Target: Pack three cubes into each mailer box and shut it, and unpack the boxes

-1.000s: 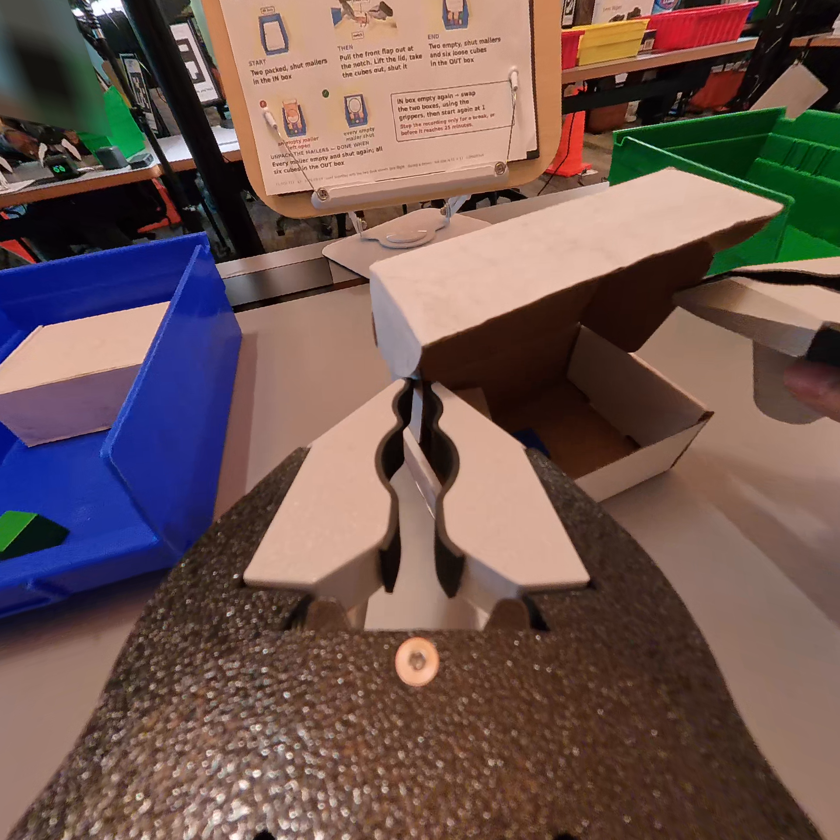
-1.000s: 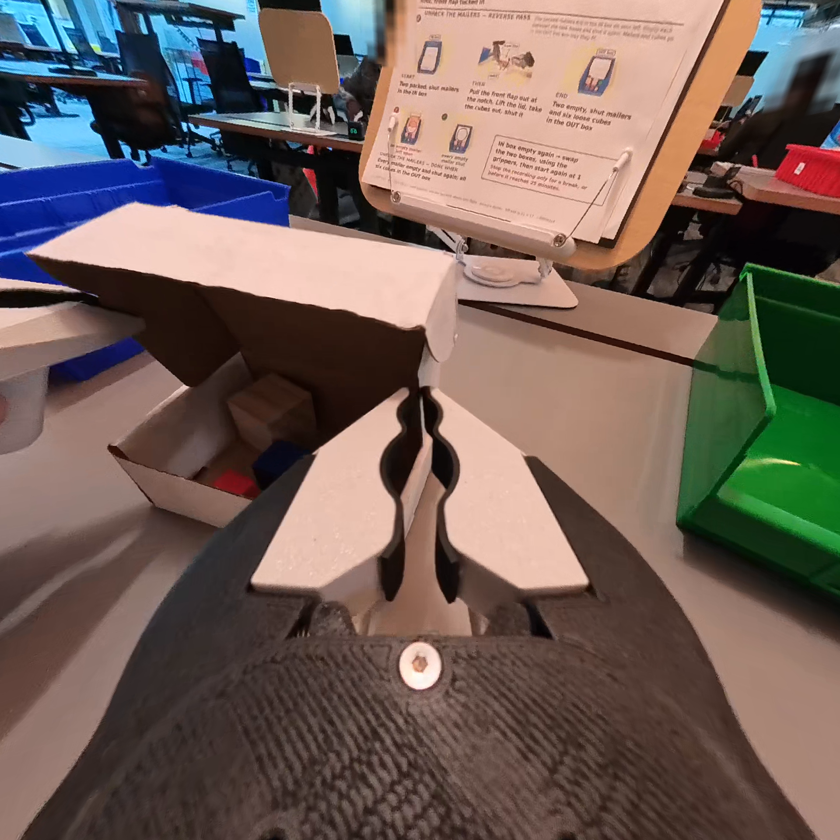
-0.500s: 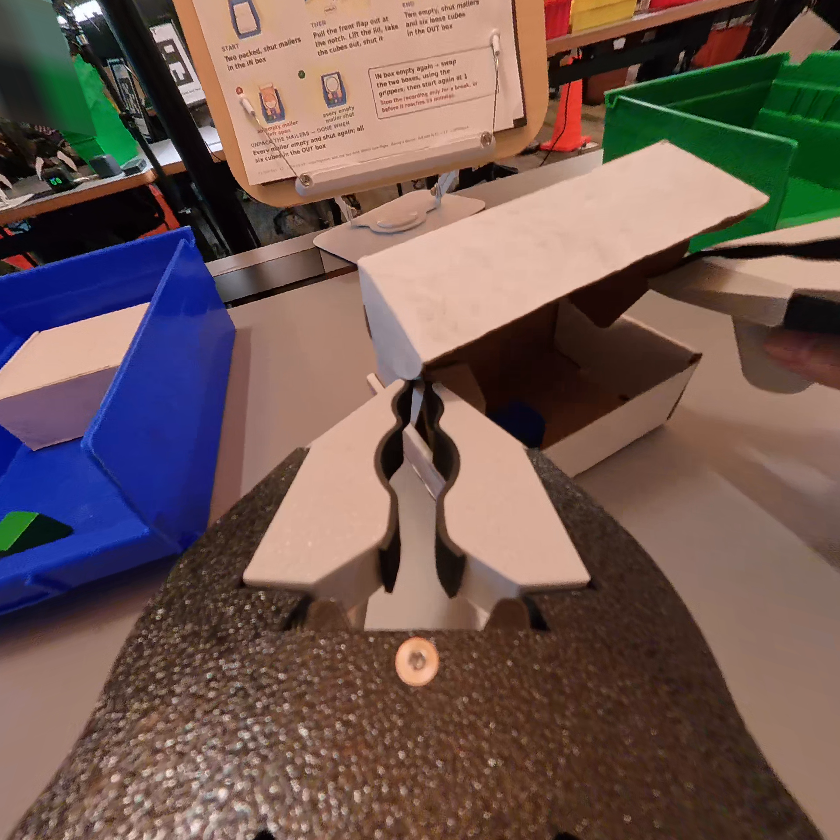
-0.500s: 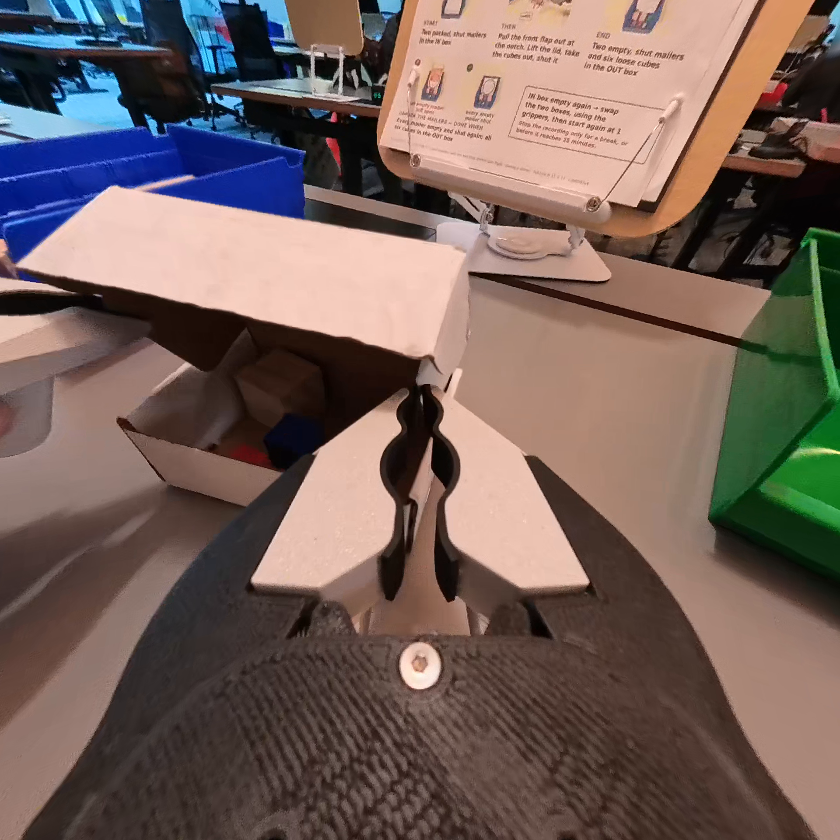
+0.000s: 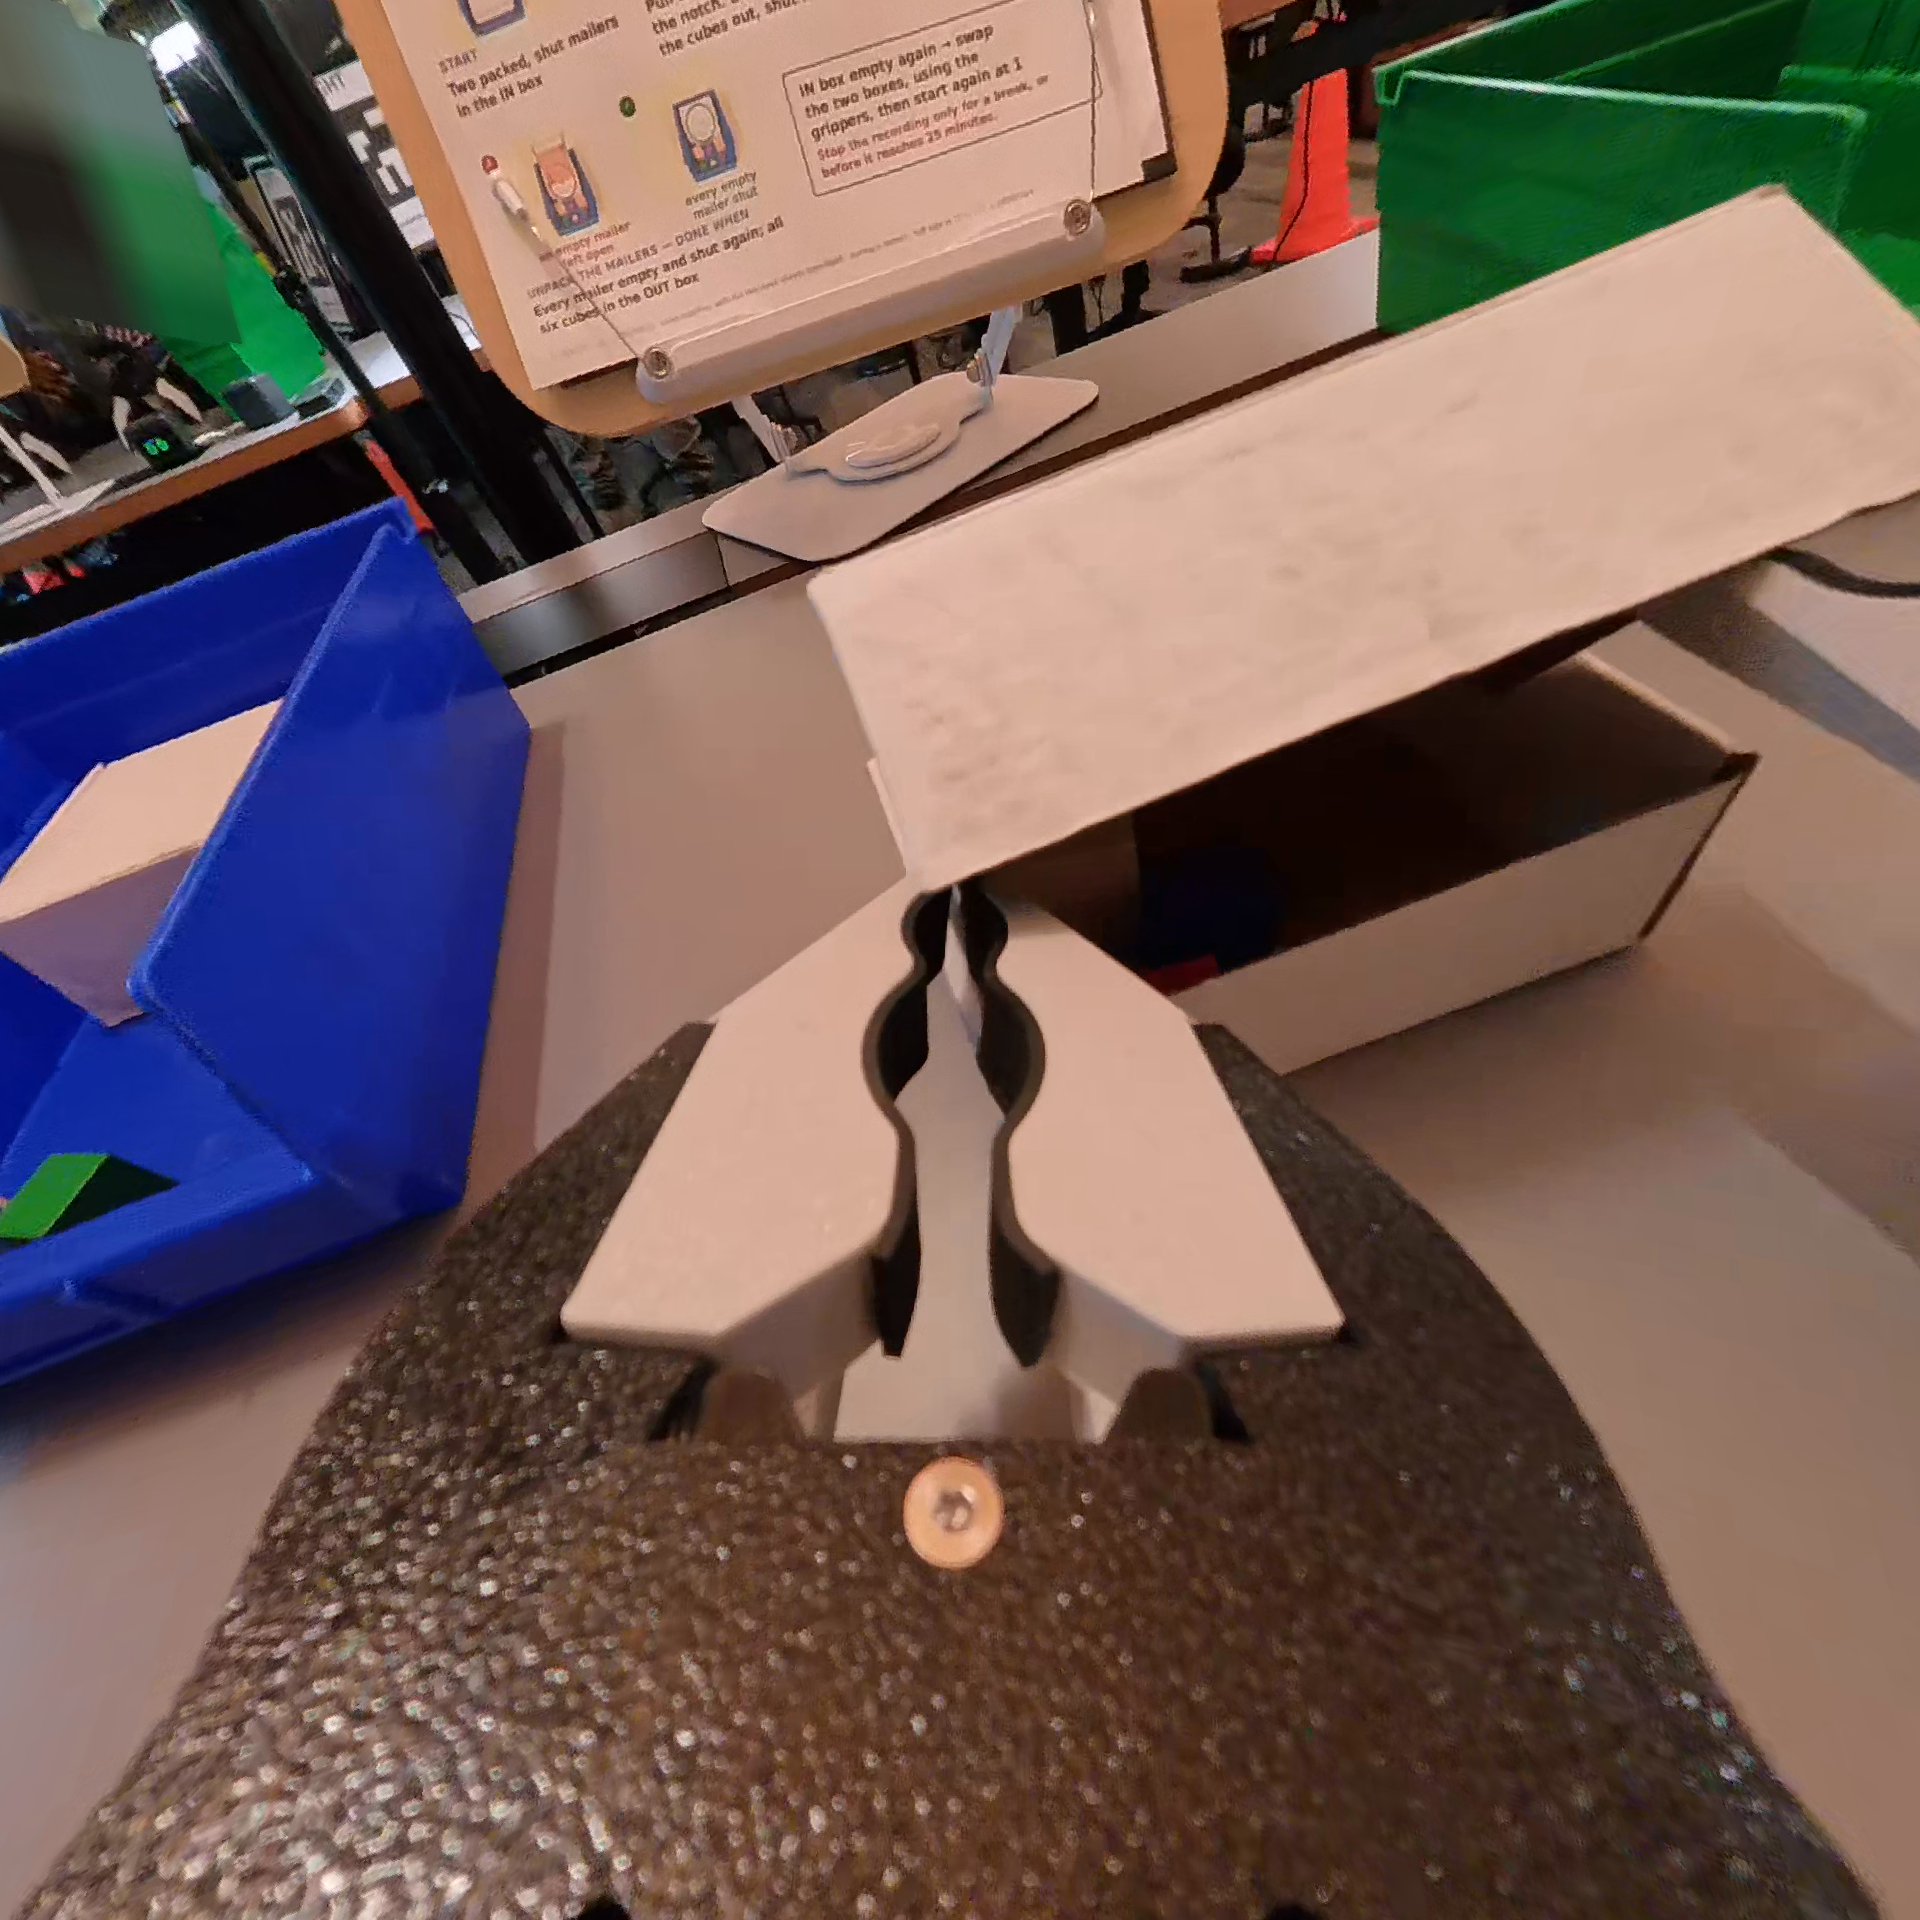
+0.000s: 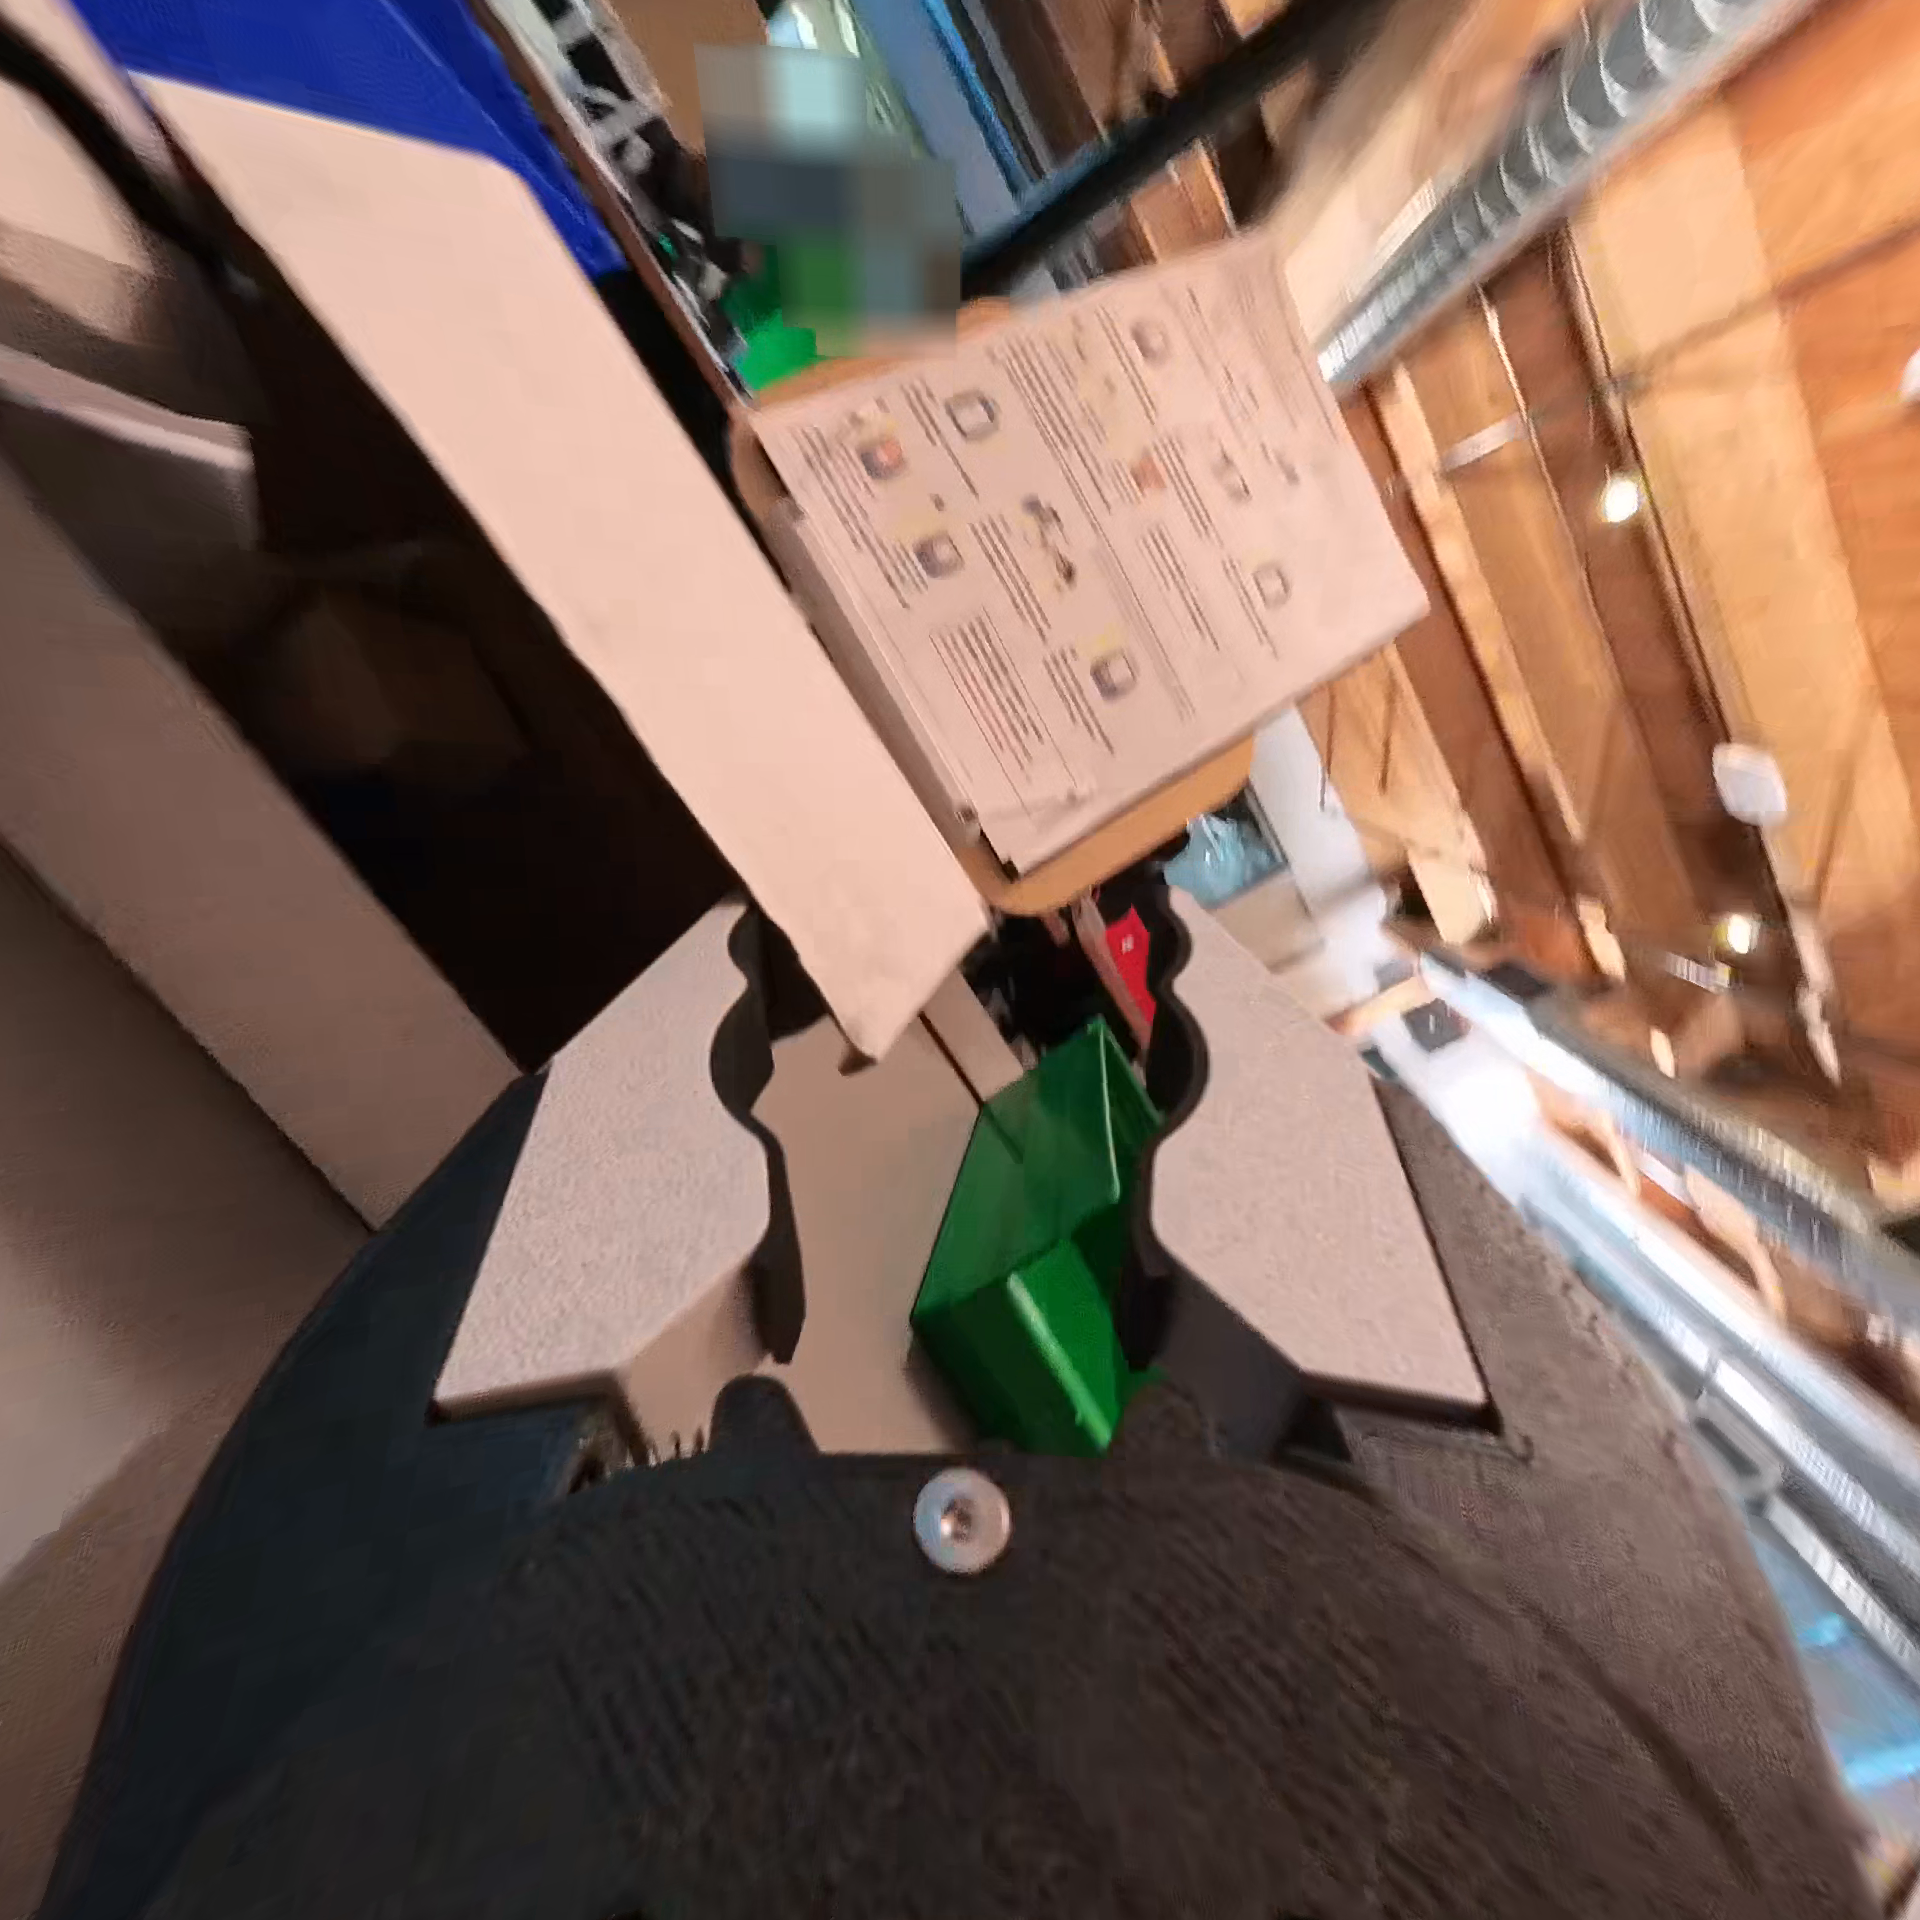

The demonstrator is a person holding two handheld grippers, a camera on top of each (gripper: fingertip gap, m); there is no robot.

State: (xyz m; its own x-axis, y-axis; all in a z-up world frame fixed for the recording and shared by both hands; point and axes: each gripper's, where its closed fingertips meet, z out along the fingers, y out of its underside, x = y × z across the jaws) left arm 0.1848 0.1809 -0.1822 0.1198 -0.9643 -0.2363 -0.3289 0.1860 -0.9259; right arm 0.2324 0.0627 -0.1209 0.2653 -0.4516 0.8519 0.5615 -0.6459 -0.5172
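Grey work surface (image 5: 686, 790), with a blue plastic bin (image 5: 343, 831) to the left and a green plastic bin (image 5: 1600, 197) behind. The white cardboard mailer box (image 5: 1455, 914) sat on the surface between them, its lid (image 5: 1351, 582) half raised. Left claw (image 5: 957, 920) was clamped on the lid's front flap, probably to steer the lid. Right claw (image 6: 961, 997) stood apart, tilted steeply, lid corner between its fingers but ungripped. Cubes inside showed only as dim blue and red shapes.

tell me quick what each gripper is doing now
Left gripper: shut on the lid flap of the mailer box.
Right gripper: open, holding nothing; the lid corner sits between its fingers.
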